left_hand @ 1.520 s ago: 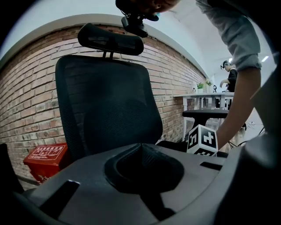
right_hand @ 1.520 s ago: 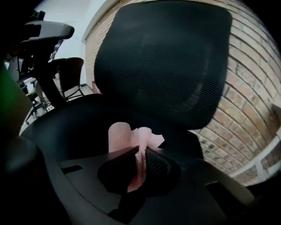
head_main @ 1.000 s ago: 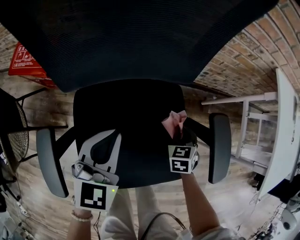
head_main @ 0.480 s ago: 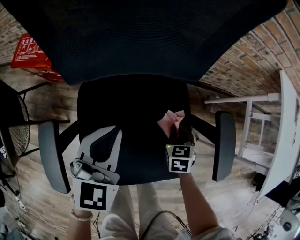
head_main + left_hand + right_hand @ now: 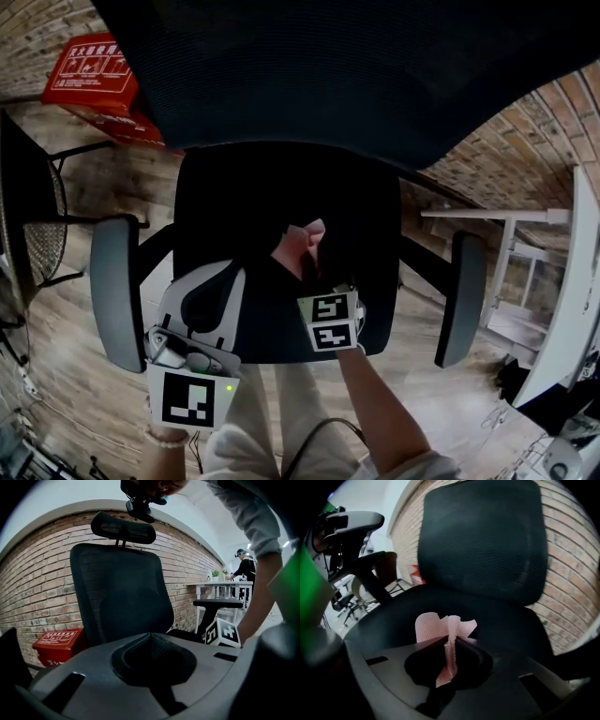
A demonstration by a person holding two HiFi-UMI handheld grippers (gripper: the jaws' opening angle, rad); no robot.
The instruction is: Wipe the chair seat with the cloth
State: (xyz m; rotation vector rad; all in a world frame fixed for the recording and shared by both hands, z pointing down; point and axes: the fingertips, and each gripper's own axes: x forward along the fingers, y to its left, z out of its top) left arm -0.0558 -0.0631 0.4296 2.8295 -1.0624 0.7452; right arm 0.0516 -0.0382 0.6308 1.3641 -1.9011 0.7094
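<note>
- Writing: the red box (image 5: 94,67) on the wooden floor, left of the chair, has white print. It is too small to read in either the head view or the left gripper view. No brand shows on the chair.
- The right tool (image 5: 311,264) is clamped on the pink cloth (image 5: 302,246), a fold of which runs down between the jaws.
- The cloth fans out ahead of the tips over the middle of the black chair seat (image 5: 244,197). I cannot tell whether it touches the fabric.
- The left tool (image 5: 214,277) has its jaws closed together with nothing between them. It is over the seat's front left corner, near the grey left armrest (image 5: 114,291).
- Only the left gripper view shows the headrest (image 5: 123,527), a white bench (image 5: 220,585) by the brick wall, and a person (image 5: 244,566) behind it.
- Only the right gripper view shows the cloth's woven texture and its ragged top edge.
- The head view alone shows both armrests at once.
</note>
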